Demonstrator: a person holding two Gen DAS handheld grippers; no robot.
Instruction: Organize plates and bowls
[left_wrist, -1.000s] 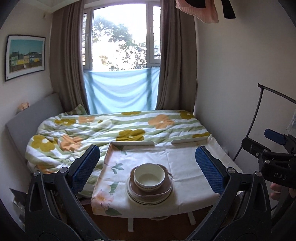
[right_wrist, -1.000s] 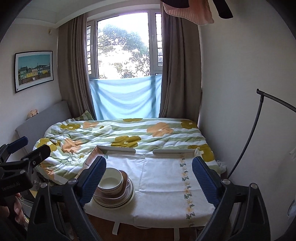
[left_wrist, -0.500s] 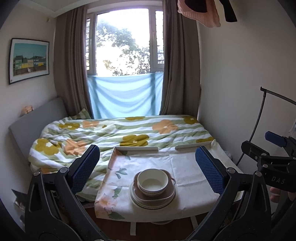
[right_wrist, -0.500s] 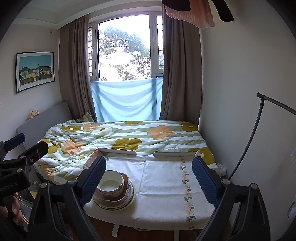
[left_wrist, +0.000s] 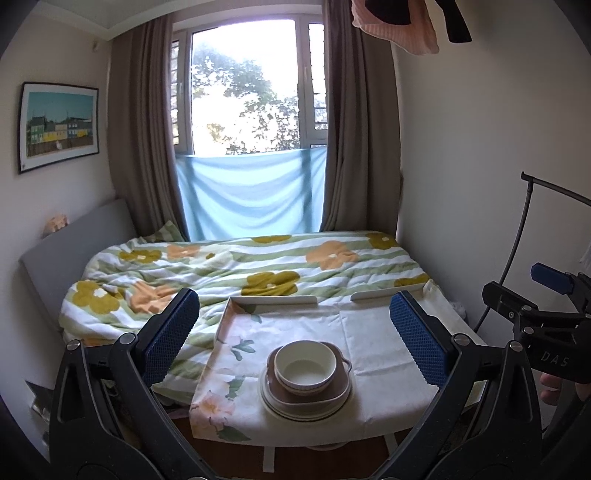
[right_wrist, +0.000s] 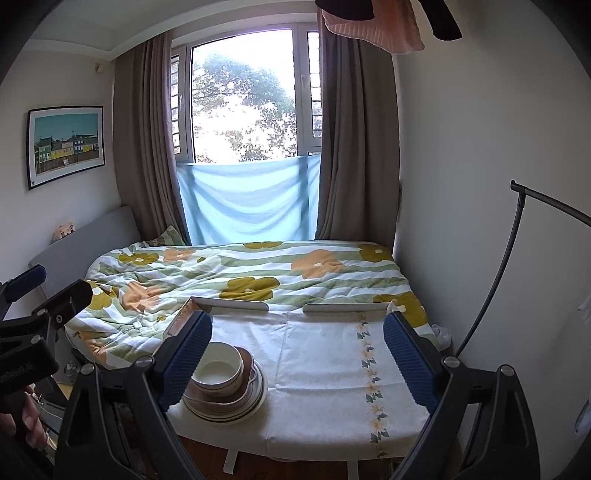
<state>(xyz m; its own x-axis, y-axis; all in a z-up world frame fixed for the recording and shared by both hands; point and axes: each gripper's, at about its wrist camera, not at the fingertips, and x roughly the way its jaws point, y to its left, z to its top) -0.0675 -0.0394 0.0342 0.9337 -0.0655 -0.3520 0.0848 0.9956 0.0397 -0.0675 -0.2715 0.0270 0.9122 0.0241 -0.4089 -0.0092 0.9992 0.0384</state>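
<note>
Cream bowl (left_wrist: 306, 367) nests on brown dish (left_wrist: 308, 384) and plates (left_wrist: 303, 409) at the table's (left_wrist: 373, 334) near edge — tidied or awaiting sorting; my left gripper (left_wrist: 295, 332) and right gripper (right_wrist: 298, 345) hang spread, empty.

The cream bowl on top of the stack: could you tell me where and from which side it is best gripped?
Grip the cream bowl by its rim, coming down from above with one finger inside and one outside the near wall. It sits upright and empty, nested in the brown dish over the plates, so its lower wall is hidden. The left gripper, open and facing it, seems best placed.
</note>
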